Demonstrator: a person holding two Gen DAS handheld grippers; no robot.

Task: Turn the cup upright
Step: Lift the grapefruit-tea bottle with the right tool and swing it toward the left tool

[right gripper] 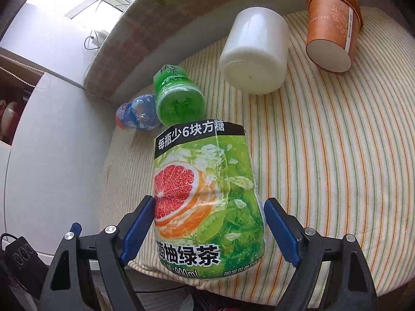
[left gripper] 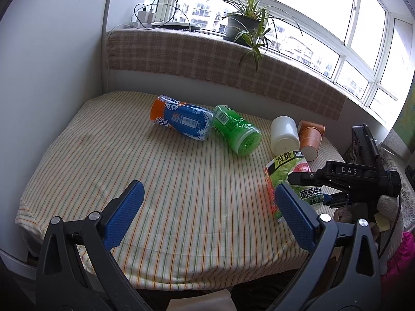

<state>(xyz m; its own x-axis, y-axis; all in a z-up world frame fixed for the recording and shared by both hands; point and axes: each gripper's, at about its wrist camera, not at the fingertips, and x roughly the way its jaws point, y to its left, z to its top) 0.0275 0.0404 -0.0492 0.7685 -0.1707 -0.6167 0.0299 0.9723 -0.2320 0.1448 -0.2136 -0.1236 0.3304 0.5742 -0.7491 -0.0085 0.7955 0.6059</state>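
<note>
The right gripper (right gripper: 208,223) is straddling the grapefruit-tea cup (right gripper: 207,194), its left pad touching the glossy label, the right pad just off it; not clamped yet. The cup is lying tilted at the striped cloth's (right gripper: 324,155) near edge. I'd say it's the grasping step; next comes squeezing, then tipping up. The left gripper (left gripper: 210,215) is hanging released, holding nothing. Beyond, a white jar (right gripper: 255,57) and a paper cup (right gripper: 333,28) are lying toppled.
</note>
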